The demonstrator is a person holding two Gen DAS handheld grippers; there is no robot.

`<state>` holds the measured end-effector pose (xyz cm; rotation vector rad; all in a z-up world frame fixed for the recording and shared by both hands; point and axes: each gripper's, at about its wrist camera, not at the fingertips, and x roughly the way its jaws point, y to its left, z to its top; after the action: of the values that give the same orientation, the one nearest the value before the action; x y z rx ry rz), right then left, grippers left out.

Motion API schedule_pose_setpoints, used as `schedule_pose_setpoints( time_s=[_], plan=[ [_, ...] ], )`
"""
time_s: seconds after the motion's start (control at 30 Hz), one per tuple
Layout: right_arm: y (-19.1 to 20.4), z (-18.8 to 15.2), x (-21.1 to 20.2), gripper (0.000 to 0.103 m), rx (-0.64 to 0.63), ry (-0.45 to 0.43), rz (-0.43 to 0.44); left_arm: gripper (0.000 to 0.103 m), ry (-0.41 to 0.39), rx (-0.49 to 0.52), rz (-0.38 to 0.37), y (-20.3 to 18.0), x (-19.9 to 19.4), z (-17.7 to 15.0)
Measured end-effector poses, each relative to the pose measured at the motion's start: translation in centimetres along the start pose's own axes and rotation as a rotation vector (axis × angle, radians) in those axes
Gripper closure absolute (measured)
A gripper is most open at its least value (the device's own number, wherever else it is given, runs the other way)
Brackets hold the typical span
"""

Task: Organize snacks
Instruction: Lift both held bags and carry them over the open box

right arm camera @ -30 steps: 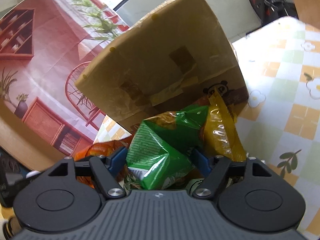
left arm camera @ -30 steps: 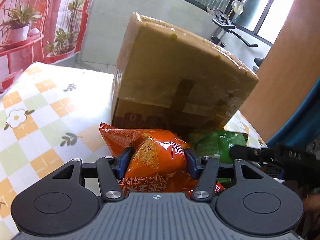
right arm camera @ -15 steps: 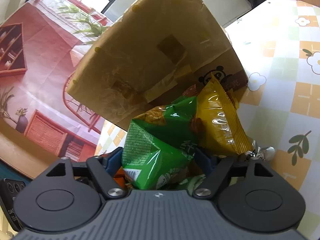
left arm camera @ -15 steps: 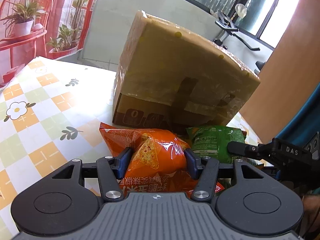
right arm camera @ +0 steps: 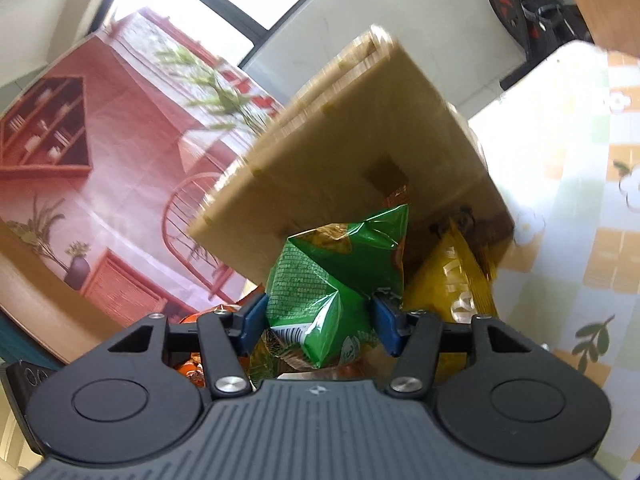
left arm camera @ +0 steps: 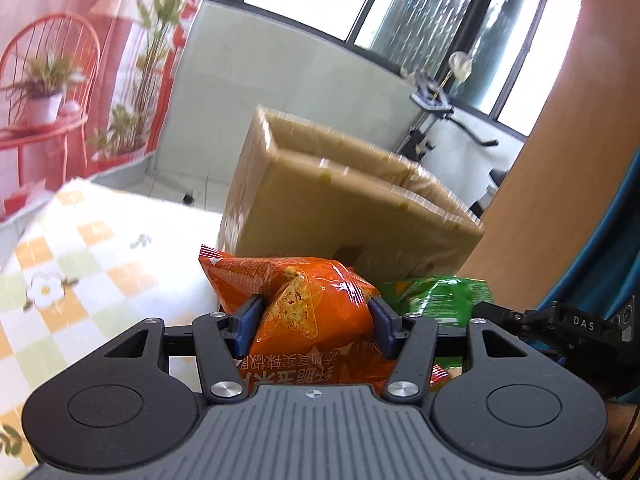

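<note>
The left gripper (left arm camera: 316,322) pinches an orange snack bag (left arm camera: 304,308) between its blue pads (left arm camera: 247,318), the bag bulging forward past them above the checkered tablecloth (left arm camera: 72,280). The right gripper (right arm camera: 320,322) is clamped on a green snack bag (right arm camera: 324,280), whose top juts up ahead of the fingertips. A yellow snack bag (right arm camera: 456,284) lies just beside it on the right, against the foot of a cardboard box (left arm camera: 344,208) standing close ahead of both grippers.
</note>
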<state>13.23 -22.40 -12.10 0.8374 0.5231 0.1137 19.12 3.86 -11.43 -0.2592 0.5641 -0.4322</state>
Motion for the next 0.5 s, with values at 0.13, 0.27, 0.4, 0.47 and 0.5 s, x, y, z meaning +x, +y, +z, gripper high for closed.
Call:
schedule_pose_setpoints(
  time_s=[0.13,0.27,0.4,0.47,0.5],
  plan=[
    [0.8,1.4,-1.6,0.045,0.005,-0.061,0.04,0.044,-0.056,0.022,-0.027,-1.1,-0.9,1.6],
    [1.9,2.7,-2.9,0.046,-0.002,-0.112,0.081,0.044,-0.108,0.071,-0.052,-2.5,-1.7,3.3],
    [2.5,4.6,-4.2,0.046,0.019,-0.156,0.13,0.044,-0.144,0.098,-0.073,-3.6,-1.4,5.0],
    [2.9,5.8,-4.5,0.046,0.013,-0.173,0.149,0.044,-0.158,0.112,-0.076,-4.1,-1.1,5.7],
    [3.1,6.4,-4.7,0.047,0.007,-0.181,0.153,0.044,-0.164,0.12,-0.076,-4.4,-0.8,6.0]
  ],
)
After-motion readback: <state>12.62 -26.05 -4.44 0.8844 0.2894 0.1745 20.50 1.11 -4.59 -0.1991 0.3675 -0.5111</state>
